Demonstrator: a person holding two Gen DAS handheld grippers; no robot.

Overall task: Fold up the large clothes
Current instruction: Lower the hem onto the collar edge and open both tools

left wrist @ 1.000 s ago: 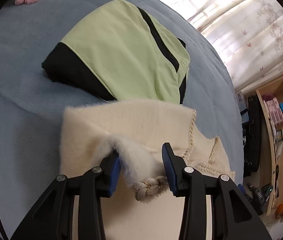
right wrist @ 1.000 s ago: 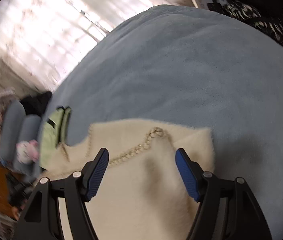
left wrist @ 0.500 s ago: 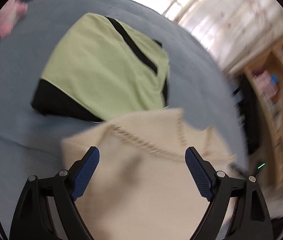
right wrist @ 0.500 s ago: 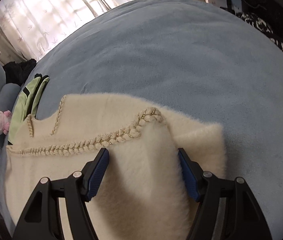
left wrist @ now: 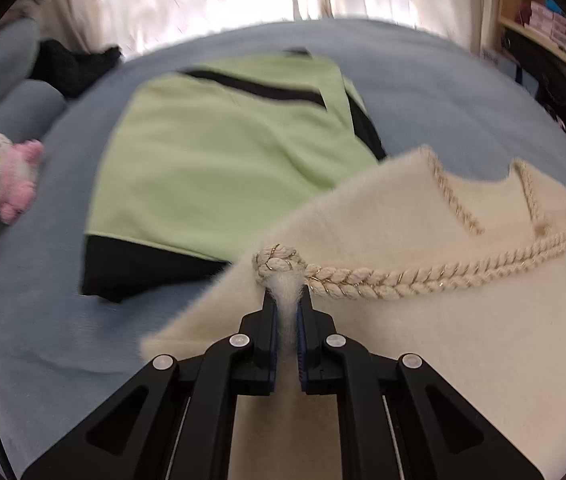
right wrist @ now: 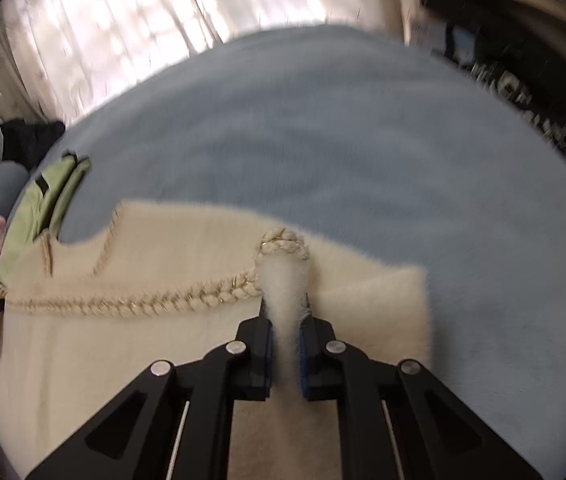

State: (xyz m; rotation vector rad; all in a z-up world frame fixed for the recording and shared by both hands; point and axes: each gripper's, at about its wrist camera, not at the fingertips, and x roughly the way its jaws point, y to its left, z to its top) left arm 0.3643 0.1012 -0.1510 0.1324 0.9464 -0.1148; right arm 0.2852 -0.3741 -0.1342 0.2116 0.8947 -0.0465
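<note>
Left gripper (left wrist: pixel 287 304) angled down over blue bed cover (left wrist: pixel 43 320), jaws pinched on fold of cream fuzzy sweater (left wrist: pixel 463 340) at braided trim (left wrist: pixel 383 282). Sweater lies flat on cover, overlapping green garment (left wrist: pixel 211 168). Right gripper (right wrist: pixel 286 308) angled down, jaws closing, clamping sweater fold at trim's other end.

A wide blue bedspread (right wrist: pixel 363 152) fills the room's foreground. Bright daylight glows through pale curtains (left wrist: pixel 211 0) at twelve o'clock. A wooden shelf unit (left wrist: pixel 555 32) stands at two o'clock, and blue pillows (left wrist: pixel 7 80) lie at ten o'clock.
</note>
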